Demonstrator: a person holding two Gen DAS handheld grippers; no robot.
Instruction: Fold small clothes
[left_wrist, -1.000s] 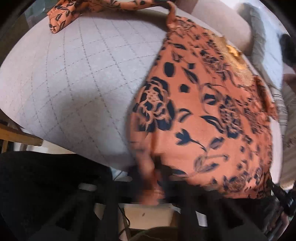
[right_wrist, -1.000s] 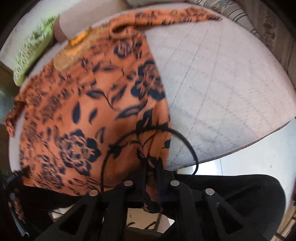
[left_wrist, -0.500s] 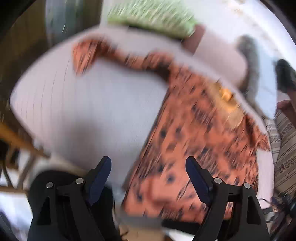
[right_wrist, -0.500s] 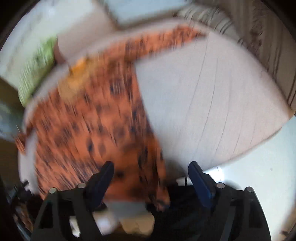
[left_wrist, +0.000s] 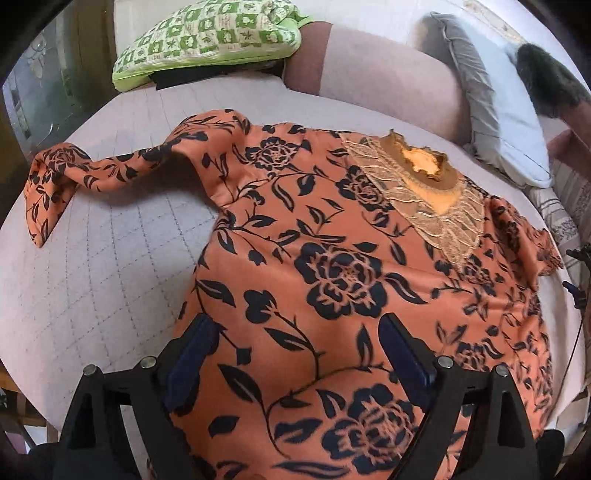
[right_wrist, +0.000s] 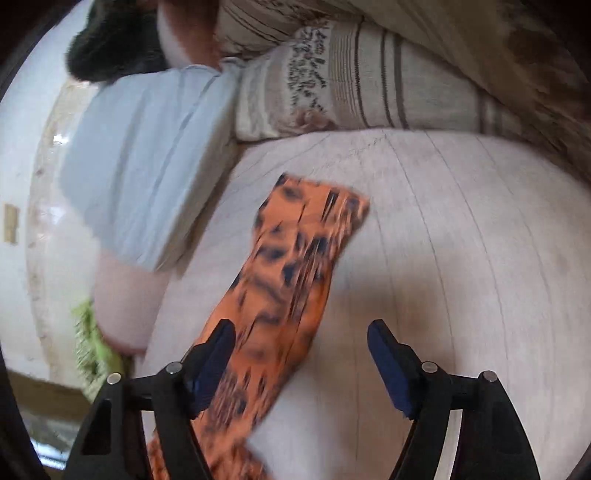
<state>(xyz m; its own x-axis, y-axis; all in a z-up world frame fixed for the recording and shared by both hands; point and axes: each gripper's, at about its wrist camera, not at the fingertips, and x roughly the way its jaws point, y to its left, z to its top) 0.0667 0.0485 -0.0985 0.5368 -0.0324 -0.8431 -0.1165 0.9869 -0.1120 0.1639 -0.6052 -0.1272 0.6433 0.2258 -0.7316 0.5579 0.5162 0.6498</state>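
Zero folds visible so far: the orange floral top lies spread face-up on the quilted bed surface, body flat, lace neckline toward 1 o'clock in the left wrist view. One sleeve trails out to 10 o'clock, twisted and doubled at its cuff; the other sleeve stretches flat, running from 7 toward 12 o'clock in the right wrist view (motion-blurred, so creases unreadable).

Left gripper: hovering over the lower body of the top, jaws wide and opening, fabric seen between them but the pads are not pinching it. Right gripper: above the flat sleeve, jaws wide but closing, its left pad over the sleeve's edge, no grip that I can see.

My read: spreading done, everything else left — sleeves in, sides in, then fold the body. The twisted sleeve likely needs straightening first.

Surface: pale mattress cover with diamond stitching, soft, slight sag. Room, left to right in the left view: green checked pillow at 11 o'clock, pinkish bolster at 12, grey-white pillow and a dark furry thing at 2. Striped bedding sits at 12 in the right view.
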